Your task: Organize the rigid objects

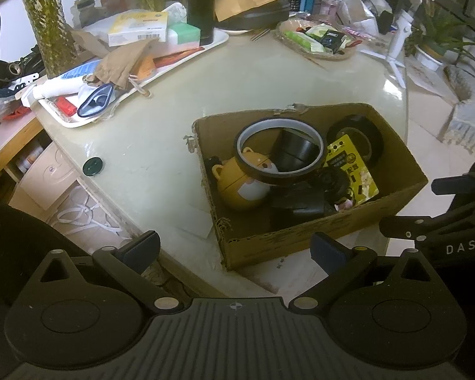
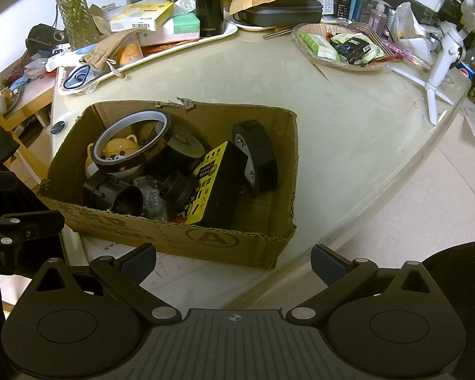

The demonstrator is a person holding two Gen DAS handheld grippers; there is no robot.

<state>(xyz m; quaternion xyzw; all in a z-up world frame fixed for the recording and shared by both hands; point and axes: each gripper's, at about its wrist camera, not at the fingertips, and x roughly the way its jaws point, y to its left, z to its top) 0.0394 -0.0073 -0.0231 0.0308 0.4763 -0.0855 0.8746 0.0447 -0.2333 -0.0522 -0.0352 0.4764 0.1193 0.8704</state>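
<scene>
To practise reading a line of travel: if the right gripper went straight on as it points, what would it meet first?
Probably the near wall of the brown cardboard box; the open right gripper points at it, though depth is uncertain.

Bear figure (image 1: 243,183) half hidden behind tape ring (image 1: 280,152); yellow pack (image 2: 210,177) print too small to read.

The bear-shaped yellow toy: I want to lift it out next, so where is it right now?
The bear toy lies in the cardboard box, at its left end in both views, partly under the amber tape ring.
</scene>
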